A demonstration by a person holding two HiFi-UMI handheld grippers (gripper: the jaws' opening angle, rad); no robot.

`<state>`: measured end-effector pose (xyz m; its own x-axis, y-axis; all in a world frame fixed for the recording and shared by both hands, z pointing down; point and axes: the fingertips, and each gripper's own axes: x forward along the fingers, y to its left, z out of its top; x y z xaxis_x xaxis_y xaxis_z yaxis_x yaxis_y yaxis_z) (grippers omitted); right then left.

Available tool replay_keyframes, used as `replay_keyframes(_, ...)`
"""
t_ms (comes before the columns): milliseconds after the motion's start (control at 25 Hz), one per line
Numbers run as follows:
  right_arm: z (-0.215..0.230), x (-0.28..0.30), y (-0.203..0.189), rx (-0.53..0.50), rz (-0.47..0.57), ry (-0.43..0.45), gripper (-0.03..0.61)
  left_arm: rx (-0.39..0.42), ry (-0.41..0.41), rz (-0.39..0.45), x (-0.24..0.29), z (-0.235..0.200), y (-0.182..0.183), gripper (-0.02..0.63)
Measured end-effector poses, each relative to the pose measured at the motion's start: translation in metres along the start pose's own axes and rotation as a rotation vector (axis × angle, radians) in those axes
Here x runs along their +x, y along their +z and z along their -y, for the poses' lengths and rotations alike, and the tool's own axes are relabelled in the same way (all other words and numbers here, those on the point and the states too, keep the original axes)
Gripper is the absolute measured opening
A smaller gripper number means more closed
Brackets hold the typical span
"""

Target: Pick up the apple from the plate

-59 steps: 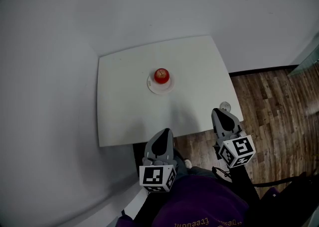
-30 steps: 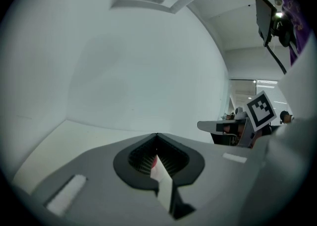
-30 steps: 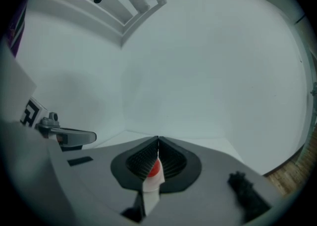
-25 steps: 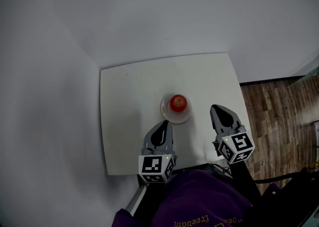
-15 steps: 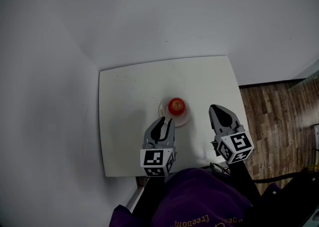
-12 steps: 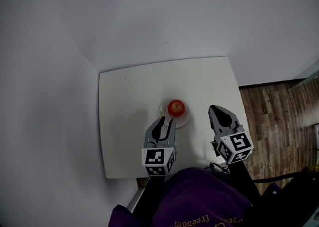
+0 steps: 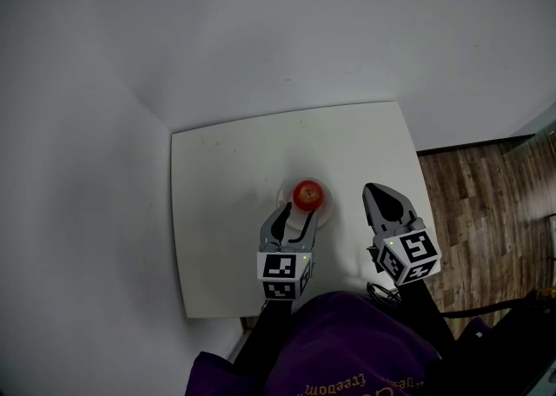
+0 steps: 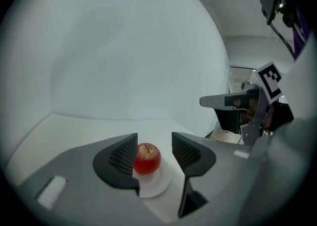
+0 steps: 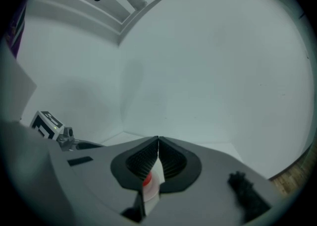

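A red apple (image 7: 307, 194) stands upright on a small white plate (image 7: 320, 212) near the middle of the white table (image 7: 217, 168). My left gripper (image 7: 293, 214) is at the plate's near edge and its jaws are opening. In the left gripper view the apple (image 8: 147, 158) sits between the fingertips, close to the left pad (image 8: 124, 158), and neither pad presses on it. My right gripper (image 7: 377, 190) hovers to the right of the plate, shut and empty. In the right gripper view its jaws (image 9: 158, 141) meet, with a sliver of the apple (image 9: 146, 178) showing under them.
Grey walls close the table in at the back and left. Wooden floor (image 7: 486, 203) lies beyond the table's right edge. In the left gripper view the right gripper (image 8: 233, 102) shows to the right with its marker cube (image 8: 269, 77).
My left gripper has moved forward and down to the plate and its jaws have gone from shut to open around the apple. The right gripper has hardly shifted.
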<state>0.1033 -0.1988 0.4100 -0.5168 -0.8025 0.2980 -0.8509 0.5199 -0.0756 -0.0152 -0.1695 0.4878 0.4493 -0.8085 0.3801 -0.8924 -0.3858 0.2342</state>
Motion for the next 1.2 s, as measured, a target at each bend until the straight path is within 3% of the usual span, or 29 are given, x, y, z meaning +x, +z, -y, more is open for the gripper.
replay_keyframes(640, 0.012, 0.014, -0.009, 0.000, -0.043, -0.004, 0.011, -0.003, -0.010, -0.090, 0.036, -0.009, -0.028, 0.250)
replay_keyframes(1200, 0.020, 0.025, -0.015, 0.001, -0.068, -0.012, 0.012, 0.082, -0.047, -0.159, 0.065, -0.014, -0.043, 0.322)
